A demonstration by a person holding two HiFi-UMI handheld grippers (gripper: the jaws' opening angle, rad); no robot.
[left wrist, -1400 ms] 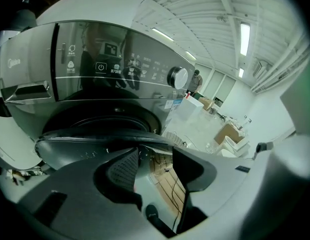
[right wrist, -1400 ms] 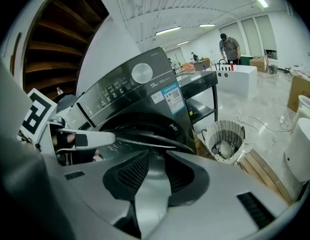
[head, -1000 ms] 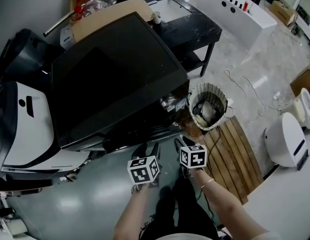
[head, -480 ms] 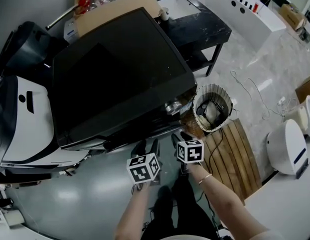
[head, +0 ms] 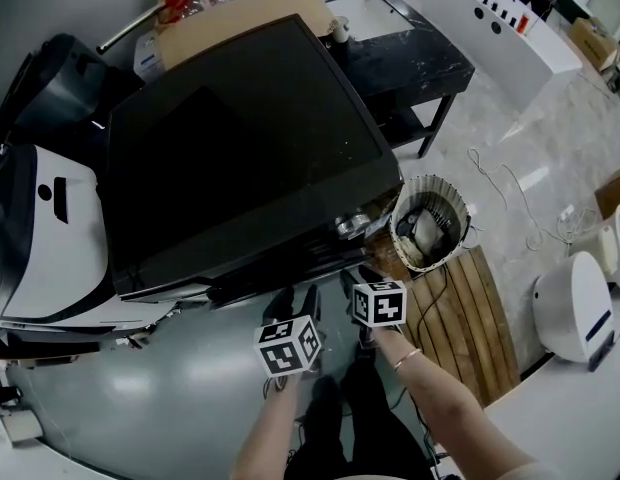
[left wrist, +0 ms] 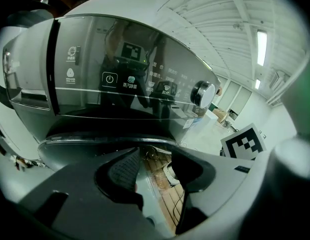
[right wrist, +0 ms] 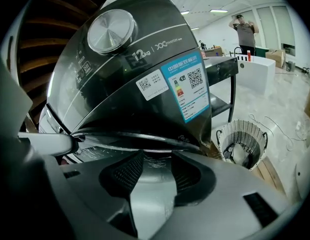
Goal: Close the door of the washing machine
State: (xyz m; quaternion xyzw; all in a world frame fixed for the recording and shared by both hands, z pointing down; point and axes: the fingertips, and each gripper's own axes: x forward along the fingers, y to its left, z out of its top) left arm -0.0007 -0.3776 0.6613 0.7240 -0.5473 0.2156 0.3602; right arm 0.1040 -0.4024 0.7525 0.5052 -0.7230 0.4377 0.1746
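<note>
The black washing machine [head: 240,138] fills the middle of the head view, with its control panel [left wrist: 130,79] and silver knob [right wrist: 111,31] facing me. Below the panel a dark curved rim [right wrist: 145,136] tops the grey glossy door front [right wrist: 150,154]. Both grippers point down at that grey surface, side by side. My left gripper [head: 293,296] [left wrist: 155,166] has its jaws closing a little, with nothing between them. The jaws of my right gripper [head: 358,280] [right wrist: 155,171] are opening, also on nothing. Whether the fingertips touch the door is unclear.
A wicker basket [head: 427,223] stands right of the machine, on a wooden slat platform [head: 480,308]. A white-and-black appliance [head: 50,248] sits at the left and a white unit [head: 570,303] at the far right. Behind are a black table [head: 400,48], a cardboard box [head: 240,3] and a person [right wrist: 243,26].
Both grippers have edged forward and slightly down toward the machine's front, the right one more. The head view has shifted a little to the left.
</note>
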